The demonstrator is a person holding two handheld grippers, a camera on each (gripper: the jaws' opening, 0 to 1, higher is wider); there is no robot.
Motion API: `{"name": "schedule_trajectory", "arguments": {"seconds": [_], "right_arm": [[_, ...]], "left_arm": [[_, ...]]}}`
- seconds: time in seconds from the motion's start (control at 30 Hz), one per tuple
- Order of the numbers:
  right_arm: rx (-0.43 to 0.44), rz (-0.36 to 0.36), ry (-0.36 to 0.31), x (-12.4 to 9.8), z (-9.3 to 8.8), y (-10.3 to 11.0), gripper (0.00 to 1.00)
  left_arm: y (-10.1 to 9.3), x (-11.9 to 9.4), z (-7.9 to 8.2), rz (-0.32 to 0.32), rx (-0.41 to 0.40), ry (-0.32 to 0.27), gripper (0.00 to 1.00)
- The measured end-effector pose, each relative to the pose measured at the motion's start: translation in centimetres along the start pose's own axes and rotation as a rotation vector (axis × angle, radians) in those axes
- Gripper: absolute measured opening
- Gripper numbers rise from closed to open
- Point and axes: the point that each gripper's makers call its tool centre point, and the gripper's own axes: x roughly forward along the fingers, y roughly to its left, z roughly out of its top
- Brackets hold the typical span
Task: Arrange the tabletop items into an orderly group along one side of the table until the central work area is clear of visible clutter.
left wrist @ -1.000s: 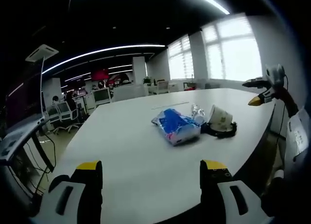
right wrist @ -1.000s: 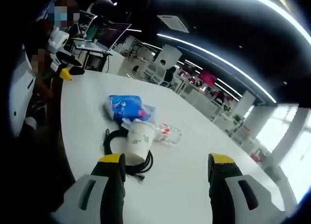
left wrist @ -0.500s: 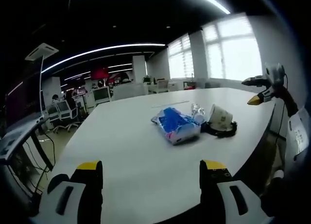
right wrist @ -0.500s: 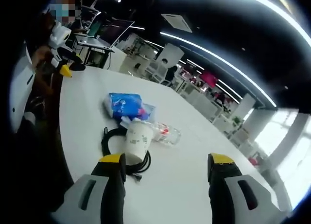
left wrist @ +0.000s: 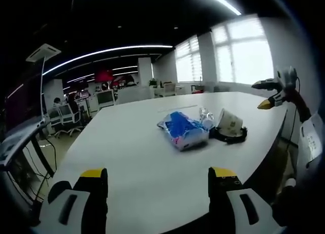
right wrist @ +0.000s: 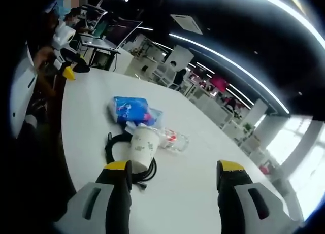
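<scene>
A small cluster lies on the white table [left wrist: 132,158]. It is a blue tissue packet [left wrist: 183,130], a clear plastic bottle [left wrist: 205,117] on its side, a tipped white paper cup [left wrist: 229,123] and a coiled black cable [left wrist: 232,138] under the cup. My left gripper [left wrist: 157,175] hovers open over the near table edge, well short of the cluster. In the right gripper view the packet [right wrist: 129,111], bottle [right wrist: 175,140], cup [right wrist: 142,147] and cable [right wrist: 112,152] sit just ahead of my open right gripper [right wrist: 174,167]. Nothing is between either pair of jaws.
The right gripper [left wrist: 277,94] shows at the table's far right side in the left gripper view. The left gripper [right wrist: 68,66] shows at the table's end in the right gripper view. Office desks, chairs and monitors [left wrist: 106,98] stand beyond the table.
The right gripper view has shifted slightly, so its camera drifted a little. The items on the table have not moved and both grippers stay open.
</scene>
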Motion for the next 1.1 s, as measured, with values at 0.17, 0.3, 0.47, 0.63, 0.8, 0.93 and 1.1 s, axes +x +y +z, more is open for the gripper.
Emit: {"name": "schedule_trajectory", "arguments": {"seconds": [0.17,0.3,0.47,0.63,0.8,0.93,1.1], "right_arm": [[-0.011,0.002,0.002,0.1,0.1,-0.2,0.65],[-0.013,0.002,-0.009,0.3,0.5,-0.4,0.65],[-0.037,0.002,-0.007,0.6,0.7,-0.5,0.63],[-0.041,0.02,-0.007,1.0,0.9,-0.2,0.63],[-0.06,0.023,-0.014,1.3,1.6,-0.5,0.63],[-0.072,0.02,-0.018,1.5,2.0,-0.6,0.63],[-0.072,0.021,-0.023,1.9,2.3,-0.7,0.62]], "left_arm": [[0.0,0.1,0.0,0.001,-0.011,-0.005,0.8],[0.1,0.0,0.1,0.004,-0.007,-0.007,0.8],[-0.4,0.1,0.2,-0.009,0.023,-0.007,0.8],[-0.4,0.2,-0.1,-0.007,0.021,-0.003,0.8],[-0.3,0.4,-0.1,-0.002,-0.002,-0.008,0.8],[0.0,0.4,0.0,0.002,-0.03,-0.025,0.8],[0.2,0.3,0.1,0.011,-0.032,-0.032,0.8]]}}
